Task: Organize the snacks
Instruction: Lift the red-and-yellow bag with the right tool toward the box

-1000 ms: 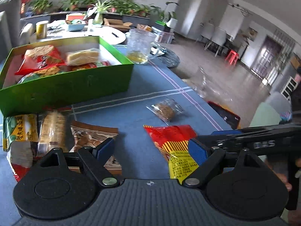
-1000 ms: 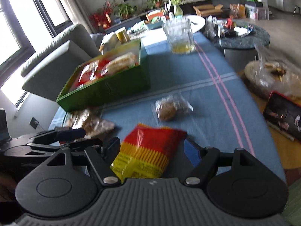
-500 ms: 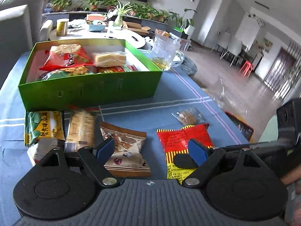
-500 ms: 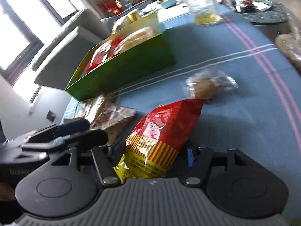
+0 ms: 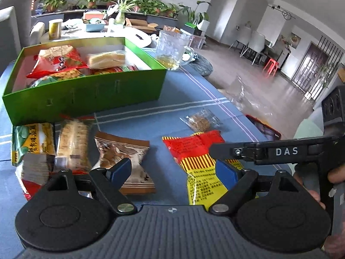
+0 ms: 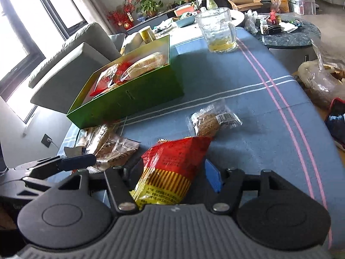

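Note:
My right gripper [image 6: 172,176] is shut on a red and yellow snack bag [image 6: 172,168] and holds it tilted up off the blue tablecloth; the bag also shows in the left wrist view [image 5: 198,159]. My left gripper [image 5: 172,172] is open and empty above a brown snack packet [image 5: 123,155]. A green box [image 5: 86,95] with several snacks inside stands at the back left, also in the right wrist view [image 6: 133,99]. A clear packet with a brown cake [image 6: 211,118] lies just beyond the red bag.
A green-yellow packet [image 5: 32,142] and a clear bread packet [image 5: 72,144] lie in front of the box. A glass mug [image 6: 217,32] with yellow liquid stands at the far end. The table edge [image 5: 258,127] runs on the right, with a plastic bag [image 6: 323,79] beyond it.
My right gripper has closed on the red and yellow bag and lifted its near end off the cloth. My left gripper has drawn back and swung left, staying open.

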`<state>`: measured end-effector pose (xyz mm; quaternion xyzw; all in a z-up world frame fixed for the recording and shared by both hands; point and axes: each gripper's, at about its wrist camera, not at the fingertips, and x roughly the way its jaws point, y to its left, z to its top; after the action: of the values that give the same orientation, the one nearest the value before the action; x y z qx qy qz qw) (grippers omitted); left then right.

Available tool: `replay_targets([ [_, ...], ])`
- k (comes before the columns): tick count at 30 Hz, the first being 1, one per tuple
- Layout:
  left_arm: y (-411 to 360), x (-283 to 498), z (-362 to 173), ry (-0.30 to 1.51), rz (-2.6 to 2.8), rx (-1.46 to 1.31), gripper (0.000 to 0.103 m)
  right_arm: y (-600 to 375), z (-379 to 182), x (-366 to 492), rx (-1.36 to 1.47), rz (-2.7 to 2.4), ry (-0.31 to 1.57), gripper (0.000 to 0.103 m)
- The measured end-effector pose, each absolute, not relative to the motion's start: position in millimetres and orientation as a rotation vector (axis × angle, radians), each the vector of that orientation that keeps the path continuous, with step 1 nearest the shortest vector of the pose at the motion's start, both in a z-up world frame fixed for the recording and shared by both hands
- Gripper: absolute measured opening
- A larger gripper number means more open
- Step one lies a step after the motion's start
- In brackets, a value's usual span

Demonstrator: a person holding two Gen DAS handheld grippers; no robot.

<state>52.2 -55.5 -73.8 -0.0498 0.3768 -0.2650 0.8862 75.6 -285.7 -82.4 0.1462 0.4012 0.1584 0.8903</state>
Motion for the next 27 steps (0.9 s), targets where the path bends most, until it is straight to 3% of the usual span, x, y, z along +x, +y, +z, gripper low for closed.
replay_targets([
  [25,-79,58,-91,0.866,-0.656,-0.12,0.083,-281,-88,78,0.285,0.349,0.854,0.059],
  [27,-84,58,-91,0.857,-0.677,-0.126,0.08,-281,-88,78,0.29,0.357,0.856,0.057],
])
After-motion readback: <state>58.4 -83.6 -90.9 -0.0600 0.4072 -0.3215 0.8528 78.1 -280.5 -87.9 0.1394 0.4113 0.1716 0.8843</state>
